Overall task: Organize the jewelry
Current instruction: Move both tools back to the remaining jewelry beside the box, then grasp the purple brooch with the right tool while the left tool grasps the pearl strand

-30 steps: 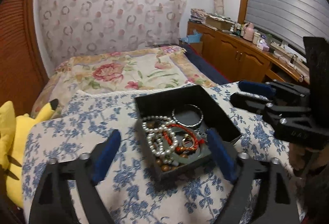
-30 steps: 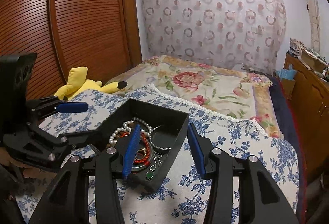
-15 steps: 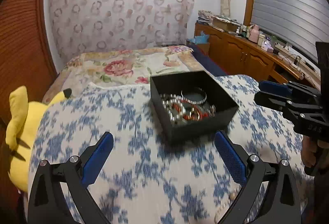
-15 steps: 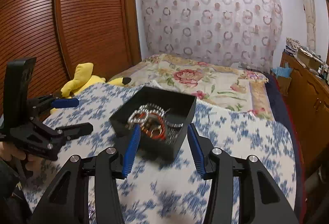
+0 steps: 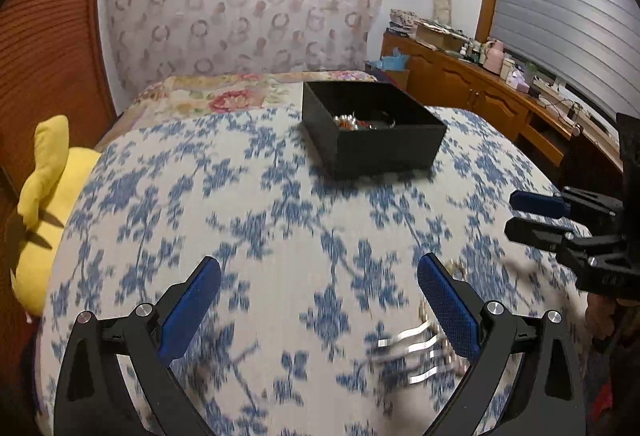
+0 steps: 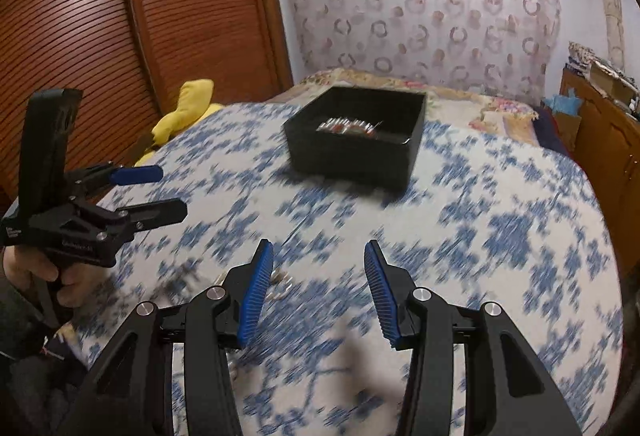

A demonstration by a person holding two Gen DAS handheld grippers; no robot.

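Both tools (image 5: 318, 278) farther from box (image 5: 372, 127)

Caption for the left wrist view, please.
Open left gripper above floral cloth, black jewelry box beyond, blurred silver pieces nearby.

Box (image 5: 384, 147): matt black, smooth walls. Bedspread (image 5: 280, 236): woven cloth, blue floral print. Gripper pads (image 6: 256, 292): ribbed blue, on matt black plastic with bright metal screws. Wardrobe doors (image 6: 100, 15): ribbed, glossy wood. Plush toy (image 5: 44, 187): soft yellow fabric.
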